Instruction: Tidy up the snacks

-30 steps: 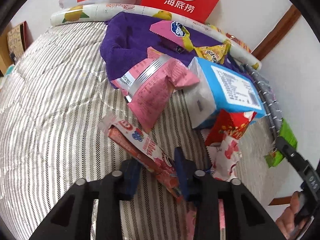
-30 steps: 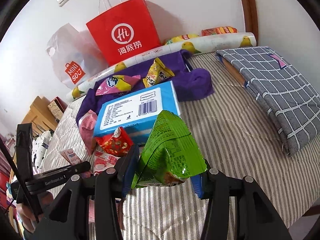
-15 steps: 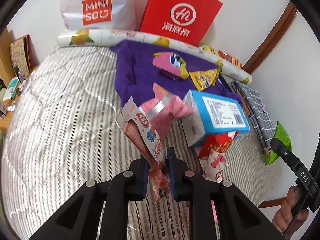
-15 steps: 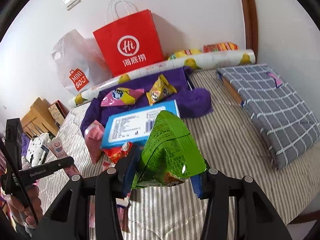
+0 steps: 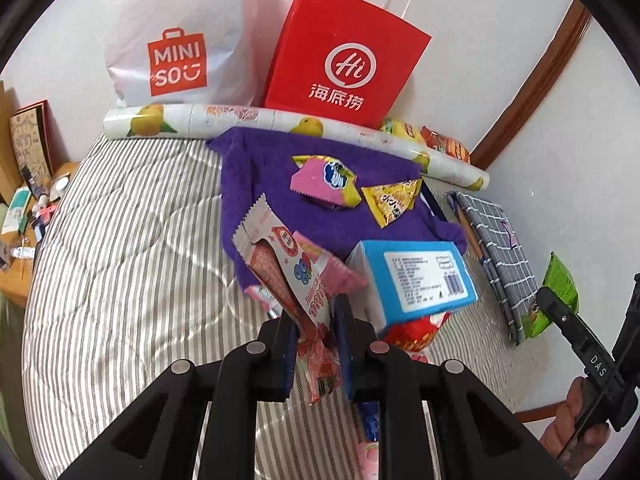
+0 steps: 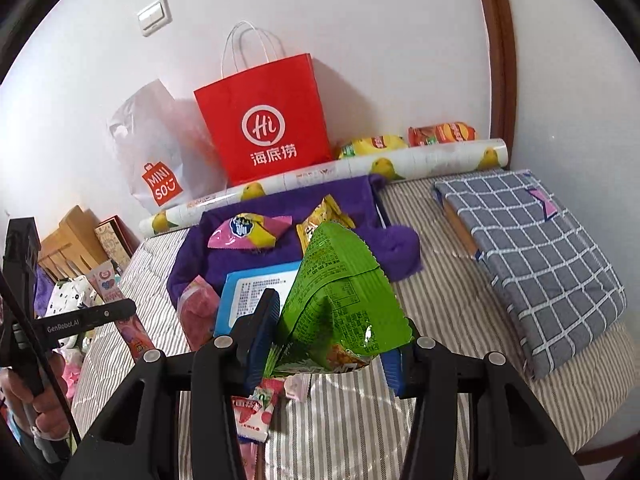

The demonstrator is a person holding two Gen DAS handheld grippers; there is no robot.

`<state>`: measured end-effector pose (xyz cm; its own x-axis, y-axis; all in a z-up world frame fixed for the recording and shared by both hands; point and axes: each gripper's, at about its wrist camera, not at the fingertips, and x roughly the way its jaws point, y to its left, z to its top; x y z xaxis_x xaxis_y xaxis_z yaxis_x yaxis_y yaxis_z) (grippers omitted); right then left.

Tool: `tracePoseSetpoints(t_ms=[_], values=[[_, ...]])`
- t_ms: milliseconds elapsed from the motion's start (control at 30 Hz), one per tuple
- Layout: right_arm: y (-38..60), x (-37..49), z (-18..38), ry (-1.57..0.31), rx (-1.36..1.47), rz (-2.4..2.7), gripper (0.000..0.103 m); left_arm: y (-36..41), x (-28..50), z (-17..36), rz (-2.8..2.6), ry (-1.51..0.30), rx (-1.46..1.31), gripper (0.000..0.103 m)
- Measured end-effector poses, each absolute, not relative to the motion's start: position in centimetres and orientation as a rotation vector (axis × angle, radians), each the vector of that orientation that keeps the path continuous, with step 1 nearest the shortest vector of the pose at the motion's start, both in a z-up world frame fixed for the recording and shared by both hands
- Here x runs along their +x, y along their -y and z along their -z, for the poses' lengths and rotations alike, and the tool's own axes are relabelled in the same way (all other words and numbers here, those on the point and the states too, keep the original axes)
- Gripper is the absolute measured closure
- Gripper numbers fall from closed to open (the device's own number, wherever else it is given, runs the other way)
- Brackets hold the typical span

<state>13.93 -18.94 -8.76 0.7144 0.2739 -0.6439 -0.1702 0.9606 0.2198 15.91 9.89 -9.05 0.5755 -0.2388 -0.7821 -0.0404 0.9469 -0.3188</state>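
Note:
My left gripper [image 5: 316, 320] is shut on a long pink snack packet [image 5: 288, 268] and holds it up above the striped bed [image 5: 120, 264]. My right gripper [image 6: 332, 332] is shut on a green snack bag [image 6: 340, 292], also held above the bed; that bag shows at the right edge of the left wrist view [image 5: 554, 296]. On the bed lie a blue box [image 5: 416, 276], a red snack pack [image 5: 416, 330], and a pink-yellow pack [image 5: 324, 182] and a yellow pack [image 5: 390, 200] on a purple cloth [image 5: 260, 168].
A red paper bag [image 5: 344, 60] and a white Miniso bag [image 5: 180, 40] stand against the wall behind a rolled fruit-print sheet [image 5: 240, 120]. A grey checked cushion [image 6: 536, 256] lies at the right. Wooden furniture [image 5: 24, 160] with clutter stands at the left.
My left gripper closed on the pink packet and lifted it off the bed. Both grippers rose and pulled back, the green bag still held in the right one.

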Motion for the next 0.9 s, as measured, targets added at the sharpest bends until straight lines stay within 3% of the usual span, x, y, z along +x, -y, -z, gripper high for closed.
tracePoseSetpoints(t_ms=[900], values=[[17.0,22.4,6.1,-0.684,0.106,-0.283,0.057,-6.3,25.0,5.6,0.178,-0.905,-0.220,0.086]])
